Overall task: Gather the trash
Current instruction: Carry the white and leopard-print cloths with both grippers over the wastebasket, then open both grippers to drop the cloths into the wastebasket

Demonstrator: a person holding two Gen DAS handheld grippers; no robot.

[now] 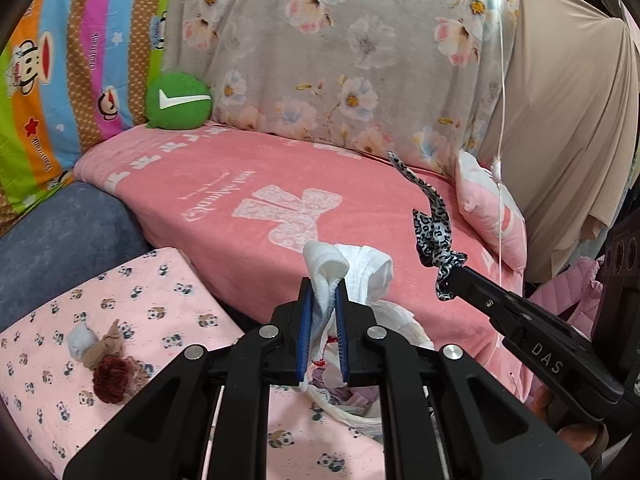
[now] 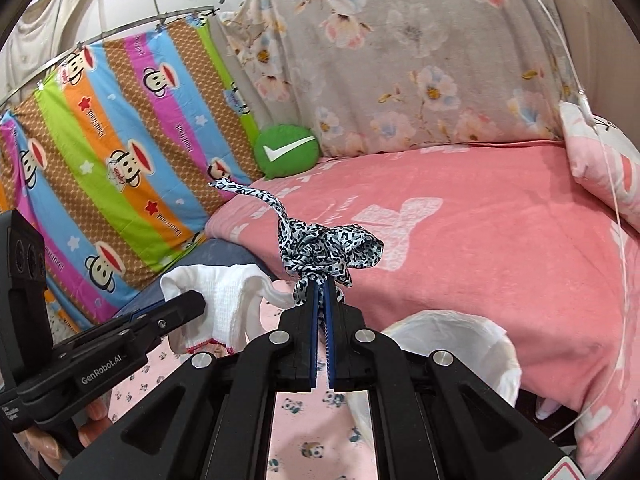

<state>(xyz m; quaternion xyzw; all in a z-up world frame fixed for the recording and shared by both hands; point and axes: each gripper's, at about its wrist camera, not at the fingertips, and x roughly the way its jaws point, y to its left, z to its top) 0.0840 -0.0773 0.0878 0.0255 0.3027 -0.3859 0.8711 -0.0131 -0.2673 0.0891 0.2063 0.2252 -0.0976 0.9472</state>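
My left gripper (image 1: pixel 324 286) is shut on a white sock (image 1: pixel 352 268) with a red-trimmed cuff and holds it up over a white plastic bag (image 1: pixel 360 416). The sock also shows in the right wrist view (image 2: pixel 224 300), held by the left gripper (image 2: pixel 192 304). My right gripper (image 2: pixel 321 288) is shut on a black-and-white leopard-print ribbon (image 2: pixel 328 250), raised above the same white bag (image 2: pixel 460 344). In the left wrist view the ribbon (image 1: pixel 434 226) hangs from the right gripper (image 1: pixel 452 276), just right of the sock.
A pink towel-covered bed (image 1: pixel 280 200) lies behind. A pink panda-print surface (image 1: pixel 160 320) holds a small pile of cloth scraps and a dark red scrunchie (image 1: pixel 114 376). A green round cushion (image 1: pixel 178 100) and a pink pillow (image 1: pixel 492 208) sit at the bed's edges.
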